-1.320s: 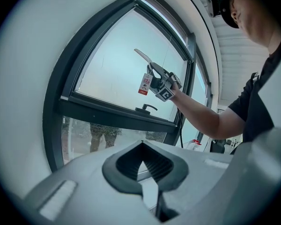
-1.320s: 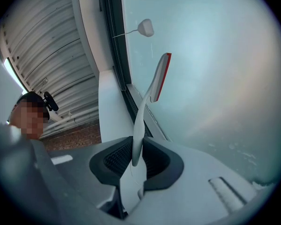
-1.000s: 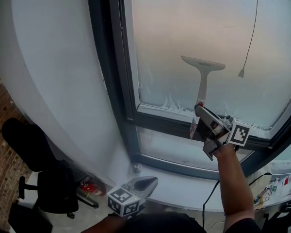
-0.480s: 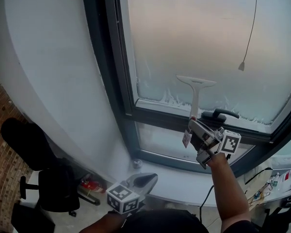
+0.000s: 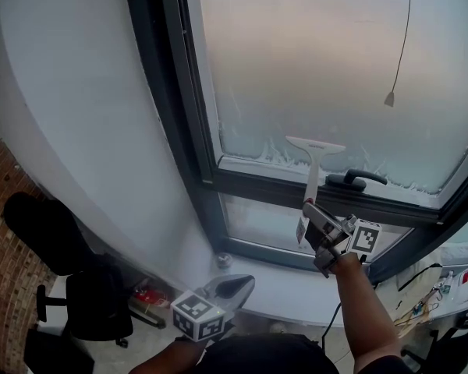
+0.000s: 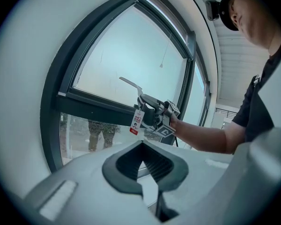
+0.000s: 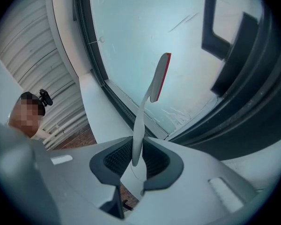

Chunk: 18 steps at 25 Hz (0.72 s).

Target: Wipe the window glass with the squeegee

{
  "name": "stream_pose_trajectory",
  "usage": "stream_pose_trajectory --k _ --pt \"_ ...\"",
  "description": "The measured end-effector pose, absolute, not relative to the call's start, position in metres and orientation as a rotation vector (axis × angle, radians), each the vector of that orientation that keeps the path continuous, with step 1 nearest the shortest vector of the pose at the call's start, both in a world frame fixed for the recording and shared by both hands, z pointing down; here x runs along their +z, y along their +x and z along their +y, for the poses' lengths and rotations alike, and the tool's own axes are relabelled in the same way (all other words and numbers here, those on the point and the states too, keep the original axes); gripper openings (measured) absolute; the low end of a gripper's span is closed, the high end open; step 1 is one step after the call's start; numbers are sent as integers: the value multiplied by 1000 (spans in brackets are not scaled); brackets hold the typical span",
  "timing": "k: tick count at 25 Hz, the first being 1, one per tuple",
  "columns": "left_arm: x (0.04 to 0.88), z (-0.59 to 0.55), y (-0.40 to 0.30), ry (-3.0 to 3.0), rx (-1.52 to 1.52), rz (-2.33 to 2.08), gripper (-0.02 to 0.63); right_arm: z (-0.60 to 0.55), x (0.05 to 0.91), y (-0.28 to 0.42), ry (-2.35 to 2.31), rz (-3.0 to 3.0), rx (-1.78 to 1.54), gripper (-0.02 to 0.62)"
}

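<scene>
Two grippers in view, only one loaded. Right gripper is clamped on the white handle of the squeegee; its own view shows both pads tight on the thin handle end, with the squeegee rising away and a red rubber edge on the blade. Blade sits low on the window glass, just above the dark crossbar of the window frame and just left of the window handle. The squeegee handle runs down across the crossbar to the jaws. Streaky residue along the bottom edge of the pane. A red-and-white tag hangs off the right gripper. Left gripper is held low near the sill, well apart from the glass, jaws closed up on nothing; its camera looks at the right gripper and the squeegee. A blind cord hangs right of the blade. Black chair on the floor lower left.
</scene>
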<state>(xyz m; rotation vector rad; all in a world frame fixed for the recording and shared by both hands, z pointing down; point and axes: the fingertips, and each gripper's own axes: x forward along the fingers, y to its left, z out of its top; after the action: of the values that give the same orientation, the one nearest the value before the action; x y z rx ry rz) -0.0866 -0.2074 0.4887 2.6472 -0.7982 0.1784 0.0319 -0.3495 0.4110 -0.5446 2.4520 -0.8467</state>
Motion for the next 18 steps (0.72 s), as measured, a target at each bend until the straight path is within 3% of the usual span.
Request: stream_pose_trajectory --k 18 --pt "492 -206 -96 2647 199 -786 0 -346 490 35 -644 2383 -995 86"
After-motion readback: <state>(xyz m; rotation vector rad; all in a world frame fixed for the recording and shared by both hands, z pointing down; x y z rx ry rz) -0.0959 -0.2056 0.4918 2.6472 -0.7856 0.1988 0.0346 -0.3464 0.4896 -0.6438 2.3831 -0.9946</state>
